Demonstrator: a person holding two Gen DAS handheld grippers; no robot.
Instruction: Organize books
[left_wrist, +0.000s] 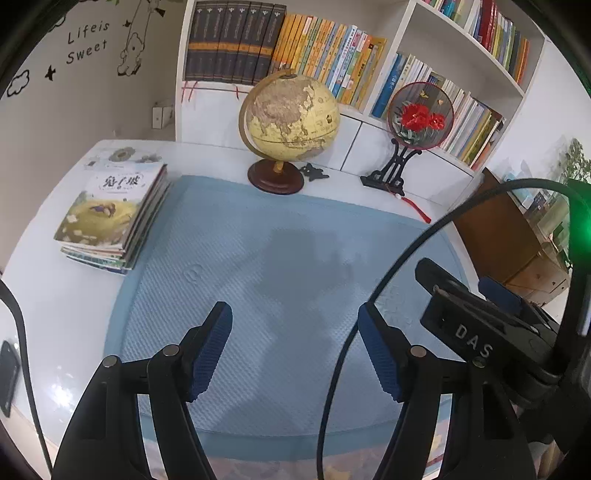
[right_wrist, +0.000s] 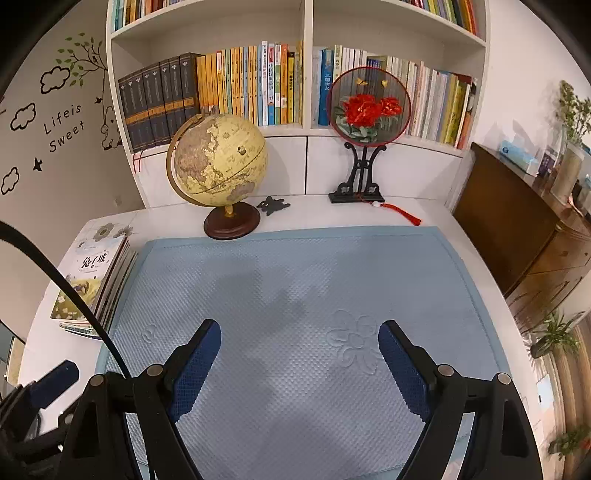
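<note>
Looking along your left tongs, you see their blue pads spread apart with nothing between them, poised over the pale blue mat that covers the middle of the white worktop. Your right tongs are likewise spread and empty above the same mat. The stack of books lies flat at the mat's left edge, just beside it, well apart from both tongs, with an illustrated cover on top. At the back of the worktop a globe stands on its dark round base, a small black ornament lies beside it, and a round embroidered fan with red flowers sits upright on a black stand. Behind them, the white bookshelf holds rows of upright books.
</note>
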